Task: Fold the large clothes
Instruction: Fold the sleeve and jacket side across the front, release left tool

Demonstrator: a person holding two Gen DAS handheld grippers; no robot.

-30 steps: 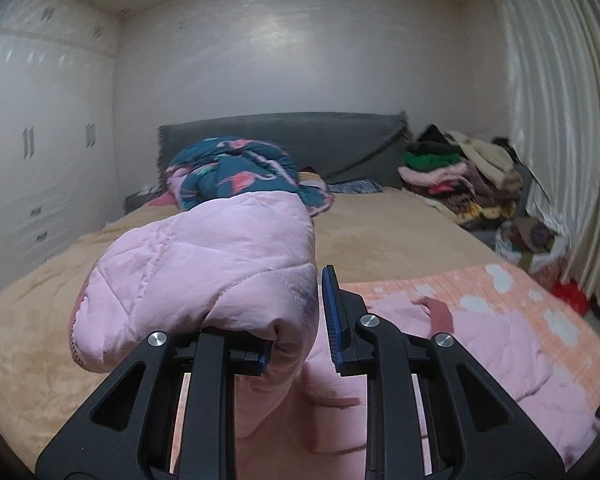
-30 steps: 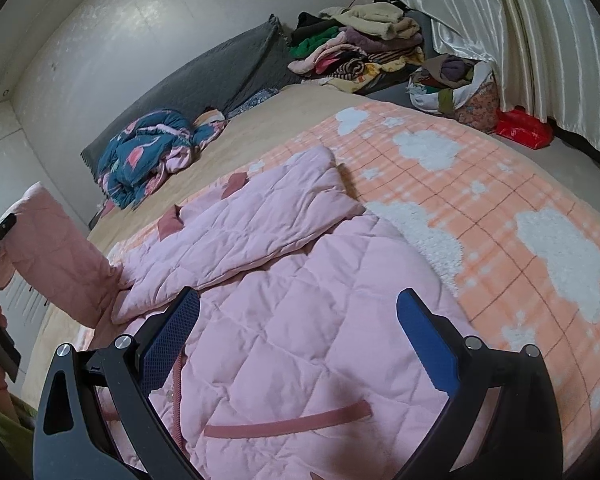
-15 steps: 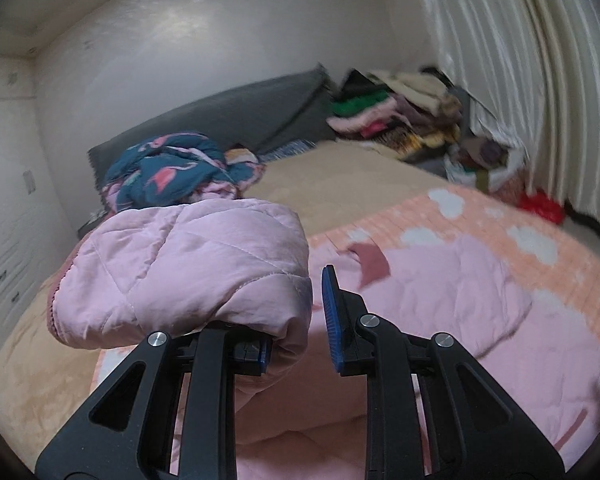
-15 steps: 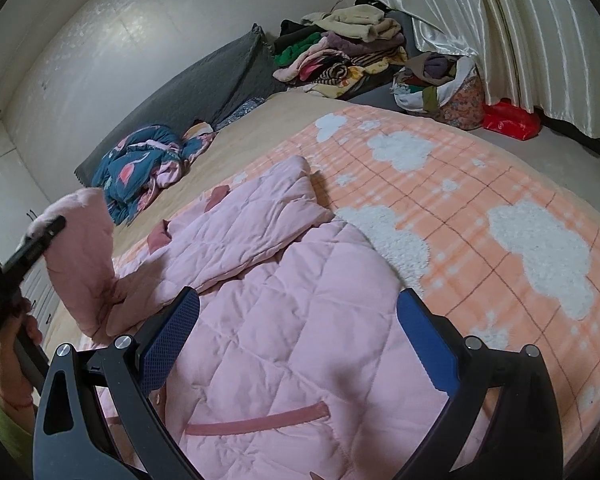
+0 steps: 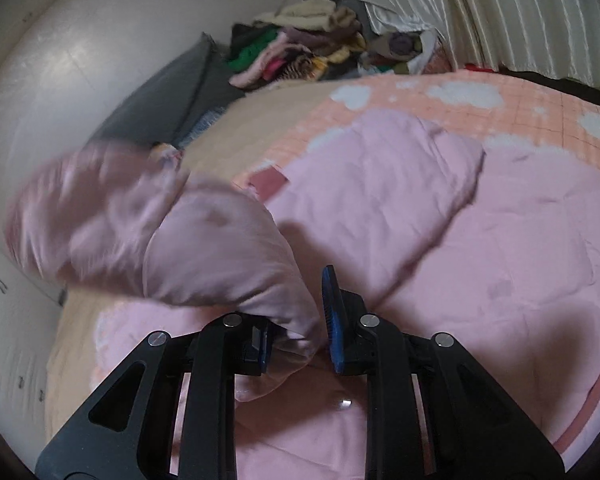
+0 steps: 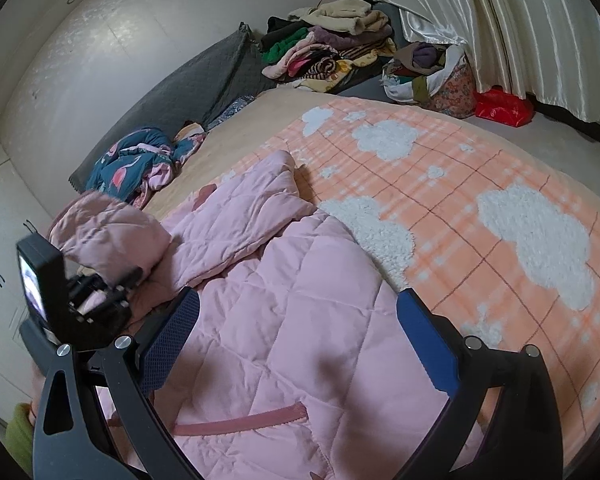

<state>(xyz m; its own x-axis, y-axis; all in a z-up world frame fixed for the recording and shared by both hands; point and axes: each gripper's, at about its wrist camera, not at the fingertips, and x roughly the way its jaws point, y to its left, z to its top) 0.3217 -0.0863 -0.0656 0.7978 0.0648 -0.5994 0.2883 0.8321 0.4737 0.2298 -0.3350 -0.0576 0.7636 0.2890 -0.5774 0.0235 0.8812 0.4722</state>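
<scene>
A white-walled bedroom, satin curtains on one side, and a wide bed [image 6: 236, 128] whose near half is covered by an orange checked blanket with white fleecy clouds [image 6: 480, 216]. On that blanket lies the large pale-pink quilted coat [image 6: 284, 320], its body spread flat, one sleeve folded across the chest.

My left gripper [image 5: 296, 340] is clamped on the cuff end of the other padded pink sleeve [image 5: 220, 256], lifted above the coat's body; the far part of the sleeve is smeared by motion. My right gripper [image 6: 296, 344] hangs over the coat with its fingers spread wide, holding nothing.

My worries: only a small bunch of slippery fabric sits between my left fingers, so a quick swing could pull it free and drop the sleeve in a heap. The puffy padding may spring back once released, undoing the fold. With my right doing no pinning, dragging the sleeve across could also shift the whole coat or disturb the sleeve already folded.
</scene>
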